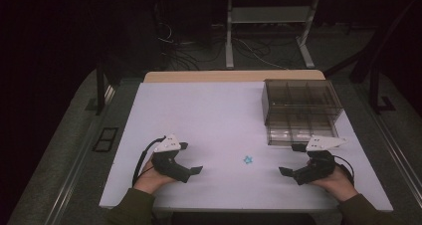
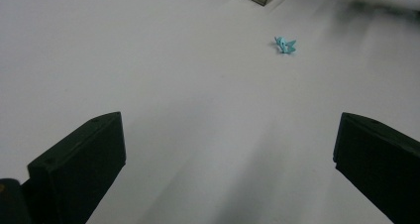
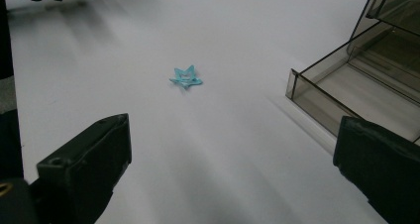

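Item: blue star point(image 1: 248, 160), flat on the table point(image 1: 199, 115), between your two grippers, clear of both. Not yet picked up.
Left gripper point(image 1: 191, 171): jaws wide apart, empty.
Right gripper point(image 1: 284, 171): jaws wide apart, empty.
Box point(image 1: 301, 110): smoked, compartmented, just beyond your right gripper.
Remaining, likely: everything — reach, grasp, place.

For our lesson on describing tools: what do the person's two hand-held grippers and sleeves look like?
Each hand-held gripper is black, with two blocky black jaws. The left hand-held gripper and the right hand-held gripper each carry a pale three-cornered plate on top and trail a thin black cable. The person's sleeves are dark olive green.
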Available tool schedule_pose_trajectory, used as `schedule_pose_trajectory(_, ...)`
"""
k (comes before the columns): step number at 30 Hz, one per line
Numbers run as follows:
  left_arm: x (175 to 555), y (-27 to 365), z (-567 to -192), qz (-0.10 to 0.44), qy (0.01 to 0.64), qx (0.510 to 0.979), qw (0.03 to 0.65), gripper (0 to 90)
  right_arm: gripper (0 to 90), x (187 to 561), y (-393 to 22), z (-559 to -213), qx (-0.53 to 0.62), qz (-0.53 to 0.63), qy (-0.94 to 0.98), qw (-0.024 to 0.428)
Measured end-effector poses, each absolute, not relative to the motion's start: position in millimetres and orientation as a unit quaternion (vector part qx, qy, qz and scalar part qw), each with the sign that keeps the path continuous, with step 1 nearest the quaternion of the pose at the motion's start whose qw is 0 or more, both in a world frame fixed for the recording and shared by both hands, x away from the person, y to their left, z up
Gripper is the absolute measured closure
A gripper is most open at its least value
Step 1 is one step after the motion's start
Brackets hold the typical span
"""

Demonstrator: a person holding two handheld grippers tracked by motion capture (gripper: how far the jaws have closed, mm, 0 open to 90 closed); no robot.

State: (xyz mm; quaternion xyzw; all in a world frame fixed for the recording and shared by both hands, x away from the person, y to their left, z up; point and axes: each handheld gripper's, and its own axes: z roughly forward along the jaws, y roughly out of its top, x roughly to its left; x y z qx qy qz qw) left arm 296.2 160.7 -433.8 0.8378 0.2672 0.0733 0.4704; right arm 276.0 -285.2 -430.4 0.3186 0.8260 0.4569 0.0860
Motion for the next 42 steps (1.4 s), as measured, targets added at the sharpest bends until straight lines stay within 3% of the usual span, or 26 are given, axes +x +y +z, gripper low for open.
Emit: schedule_pose_trajectory(42,292.2,162.0,-436.4,0.066,0.268,0.836,0.474,0.0,1.0,284.9,-272.0,-424.5,0.309,0.47,0.824,0.063)
